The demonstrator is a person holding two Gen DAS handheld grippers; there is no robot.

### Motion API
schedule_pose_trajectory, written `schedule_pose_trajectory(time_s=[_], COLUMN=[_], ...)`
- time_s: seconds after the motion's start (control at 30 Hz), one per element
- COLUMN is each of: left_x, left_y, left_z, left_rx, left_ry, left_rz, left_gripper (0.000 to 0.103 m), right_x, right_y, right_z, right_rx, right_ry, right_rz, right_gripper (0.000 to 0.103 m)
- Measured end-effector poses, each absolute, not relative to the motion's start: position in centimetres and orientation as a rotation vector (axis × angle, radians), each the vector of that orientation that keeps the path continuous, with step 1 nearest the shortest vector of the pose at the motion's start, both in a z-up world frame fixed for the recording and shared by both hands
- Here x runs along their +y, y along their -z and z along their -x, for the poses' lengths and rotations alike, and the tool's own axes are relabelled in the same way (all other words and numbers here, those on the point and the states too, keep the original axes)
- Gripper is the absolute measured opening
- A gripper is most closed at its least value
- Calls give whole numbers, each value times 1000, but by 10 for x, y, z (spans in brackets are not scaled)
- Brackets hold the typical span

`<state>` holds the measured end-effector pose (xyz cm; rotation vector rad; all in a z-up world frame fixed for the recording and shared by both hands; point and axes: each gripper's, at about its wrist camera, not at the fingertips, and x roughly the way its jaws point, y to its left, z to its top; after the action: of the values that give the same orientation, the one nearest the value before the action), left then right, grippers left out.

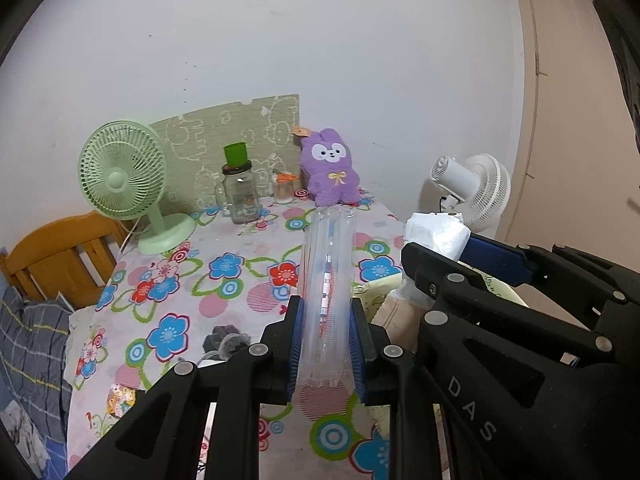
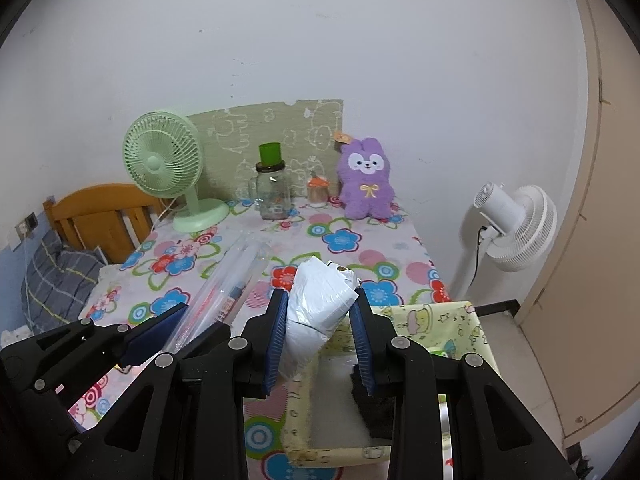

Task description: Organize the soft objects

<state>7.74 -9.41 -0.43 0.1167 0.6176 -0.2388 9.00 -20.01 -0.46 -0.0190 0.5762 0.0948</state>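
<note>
Air-cushion wrap (image 1: 326, 280), clear and tubed, is clamped between the blue pads of the left gripper (image 1: 325, 346) and is held slanting forward above the table (image 1: 224, 280), its far end pointing toward the purple plush (image 1: 331, 168). In the right wrist view the same wrap (image 2: 224, 284) is seen at the left, held in that gripper (image 2: 178, 330) beside the right one. A white wrapped bundle (image 2: 320, 300) is gripped by the right gripper (image 2: 320, 344), whose jaws are closed on it; the bundle sticks up and forward from the pads. Below the right gripper a fabric box (image 2: 440, 320) with a yellow cartoon print is seen at the near right corner of the table, and something dark (image 2: 374, 404) is lodged inside it, too hidden to be told. From the left wrist view the bundle (image 1: 436, 232) and the right gripper (image 1: 460, 248) are seen to the right, near the wrap but apart from it. The plush is propped upright against a patterned board (image 1: 224, 132) at the far edge of the table. Beside it are set a small jar (image 1: 285, 188), a glass jar (image 1: 240, 196) with a green cup (image 1: 235, 154) on its lid, and a green fan (image 1: 124, 176). A white fan (image 2: 516, 228) is stood on the floor to the right of the table. A small grey thing (image 1: 226, 342) is lying on the floral cloth just left of the left gripper.
</note>
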Motion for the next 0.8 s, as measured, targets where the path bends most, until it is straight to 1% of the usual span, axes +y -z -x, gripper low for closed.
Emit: schedule_pose_trajectory(time_s=[0.8], left_x=[-150], left_y=[26], left_z=[-91], left_rx=[652], left_ry=[284], left_rz=[-116], left_gripper=[20], right_x=[-260], right_y=[28], right_z=[-104], right_rx=[613], right_ry=[-85], right_rz=[-27], right_gripper=[35])
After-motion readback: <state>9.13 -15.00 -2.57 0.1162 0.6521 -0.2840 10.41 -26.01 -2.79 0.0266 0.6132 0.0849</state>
